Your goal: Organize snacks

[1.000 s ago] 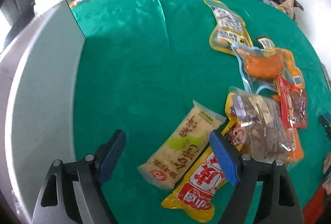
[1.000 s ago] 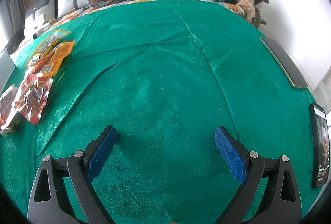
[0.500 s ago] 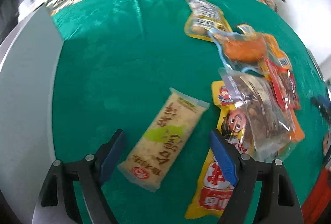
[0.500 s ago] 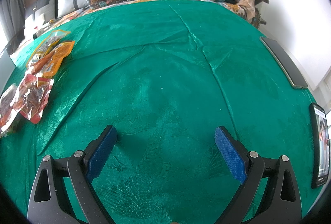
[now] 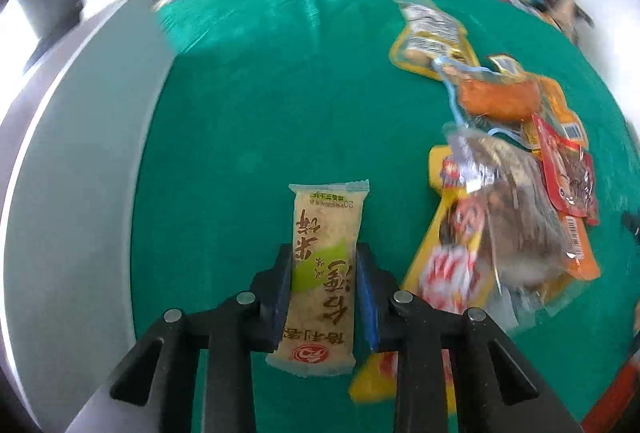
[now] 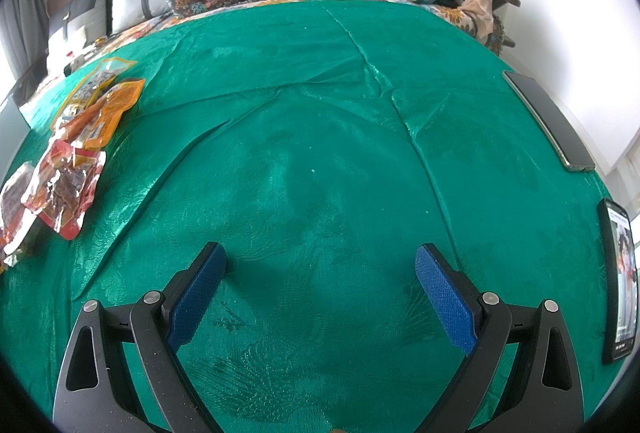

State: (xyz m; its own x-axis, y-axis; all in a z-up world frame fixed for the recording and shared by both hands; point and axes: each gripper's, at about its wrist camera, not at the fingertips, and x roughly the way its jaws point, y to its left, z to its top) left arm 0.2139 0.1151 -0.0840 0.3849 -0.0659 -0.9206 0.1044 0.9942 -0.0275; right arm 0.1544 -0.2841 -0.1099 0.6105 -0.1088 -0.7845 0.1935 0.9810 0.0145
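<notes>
A pale rice-cracker packet [image 5: 326, 217] with a green patch lies lengthwise between the fingers of my left gripper [image 5: 323, 253]. The jaws are closing, and both blue pads press on the packet's long sides. It lies on the green cloth [image 5: 260, 93]. To the right sits a pile of snacks: a yellow-and-red packet [image 5: 448, 265], a clear bag of brown pieces [image 5: 516, 209], an orange pouch [image 5: 496, 97] and a red packet [image 5: 568, 169]. My right gripper [image 6: 320, 273] stands open over bare cloth, holding nothing.
A grey container wall [image 5: 80, 153] runs along the left side of the cloth. In the right wrist view the snack pile [image 6: 68, 185] lies far left, and two phones [image 6: 548, 121] [image 6: 620, 281] lie at the right edge. Cushions and clutter line the back.
My left gripper moved onto the rice-cracker packet and its wide-open jaws closed on it; the packet now lies straight between the fingers. The right gripper has not moved.
</notes>
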